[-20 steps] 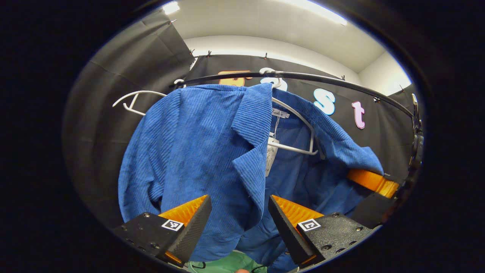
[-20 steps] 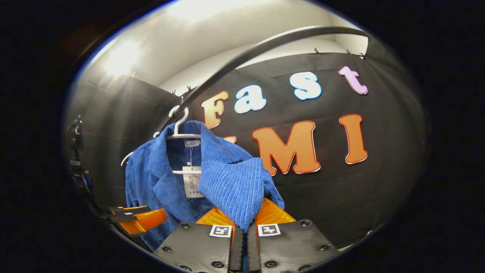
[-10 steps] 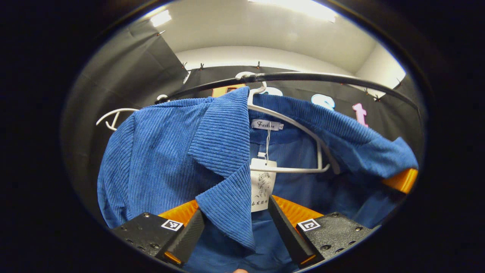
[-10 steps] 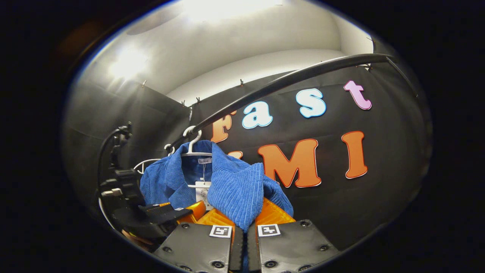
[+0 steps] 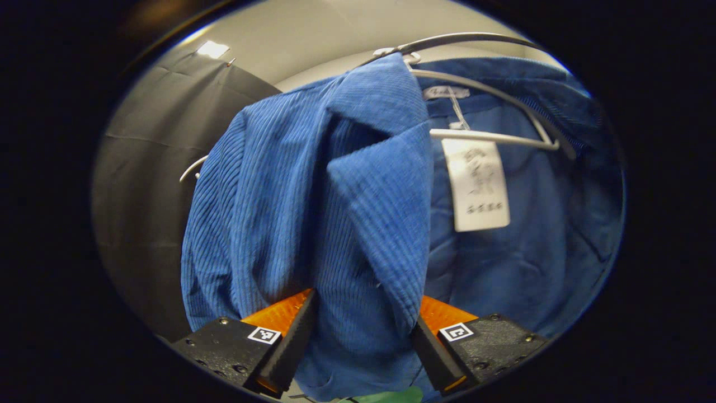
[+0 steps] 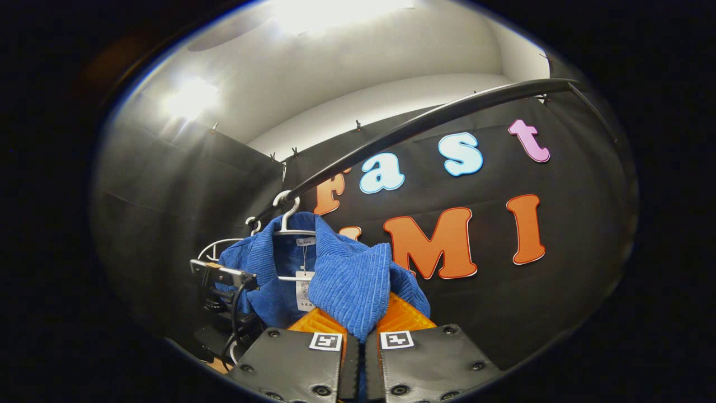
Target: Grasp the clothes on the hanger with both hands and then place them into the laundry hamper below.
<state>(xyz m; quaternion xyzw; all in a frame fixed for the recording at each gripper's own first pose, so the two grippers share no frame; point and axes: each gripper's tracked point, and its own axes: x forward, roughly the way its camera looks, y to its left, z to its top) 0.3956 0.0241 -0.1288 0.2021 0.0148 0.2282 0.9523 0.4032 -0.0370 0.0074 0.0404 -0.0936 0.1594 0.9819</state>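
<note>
A blue corduroy jacket (image 5: 313, 184) hangs on a white hanger (image 5: 492, 137) from a black rail (image 5: 464, 39). Its left front panel and lapel fill the gap between the fingers of my left gripper (image 5: 363, 319), whose jaws stand wide apart. A white paper tag (image 5: 478, 184) dangles from the collar. In the right gripper view the jacket (image 6: 347, 280) is farther off on its hanger (image 6: 288, 210). My right gripper (image 6: 361, 338) is shut on a fold of its right shoulder. The left gripper's body (image 6: 221, 280) shows beside the jacket's left side.
A second, empty white hanger (image 5: 193, 168) hangs on the rail behind the jacket, also in the right gripper view (image 6: 224, 243). The rail (image 6: 425, 120) runs up to the right across the black cloth wall. A green patch (image 5: 386, 396) peeks below the jacket's hem.
My left gripper has pushed in close, so the lapel now sits between its fingers. The right gripper stays shut on the shoulder fold, hardly moved.
</note>
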